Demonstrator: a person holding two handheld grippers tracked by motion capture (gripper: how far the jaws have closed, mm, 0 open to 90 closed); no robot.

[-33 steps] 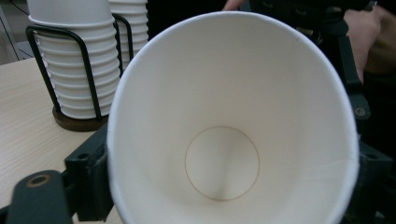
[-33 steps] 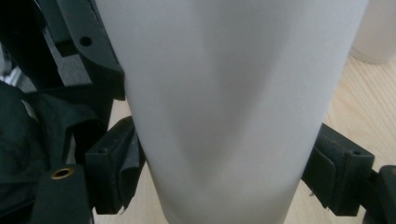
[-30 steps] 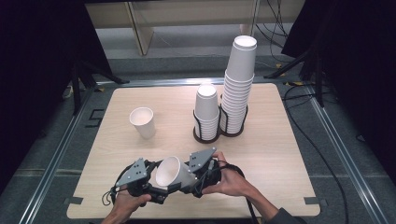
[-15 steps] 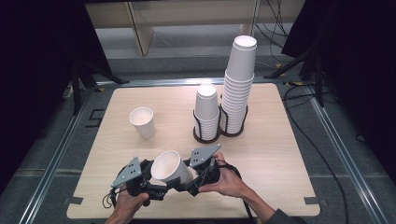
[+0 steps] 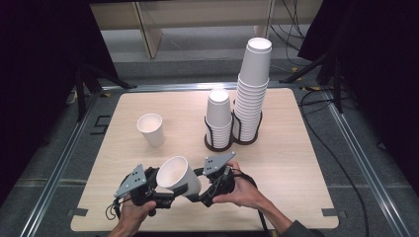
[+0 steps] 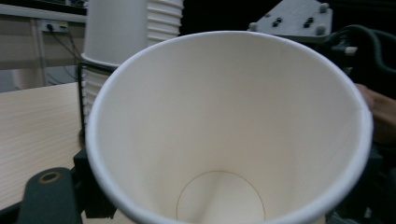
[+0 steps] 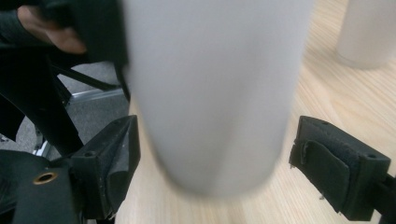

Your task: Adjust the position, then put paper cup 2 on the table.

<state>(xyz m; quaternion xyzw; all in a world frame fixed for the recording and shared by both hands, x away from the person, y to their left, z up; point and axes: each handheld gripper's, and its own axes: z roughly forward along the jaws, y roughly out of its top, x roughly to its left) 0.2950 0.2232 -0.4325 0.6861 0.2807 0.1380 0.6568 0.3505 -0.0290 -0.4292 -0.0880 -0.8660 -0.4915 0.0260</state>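
A lone cup (image 5: 151,129) and two racked stacks (image 5: 239,108) stand beyond the held cup (image 5: 178,175).

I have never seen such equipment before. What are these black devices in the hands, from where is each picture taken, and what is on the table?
A person holds a two-jaw gripper in each hand: the left gripper and the right gripper. One picture looks down from above the wooden table. The other two come from small cameras riding on each gripper. On the table stand a single paper cup, a short cup stack and a tall cup stack, both in black wire holders. Between the grippers is a tilted white cup. The left jaws have just been closing on its rim. The right jaws stand open on either side of its body.
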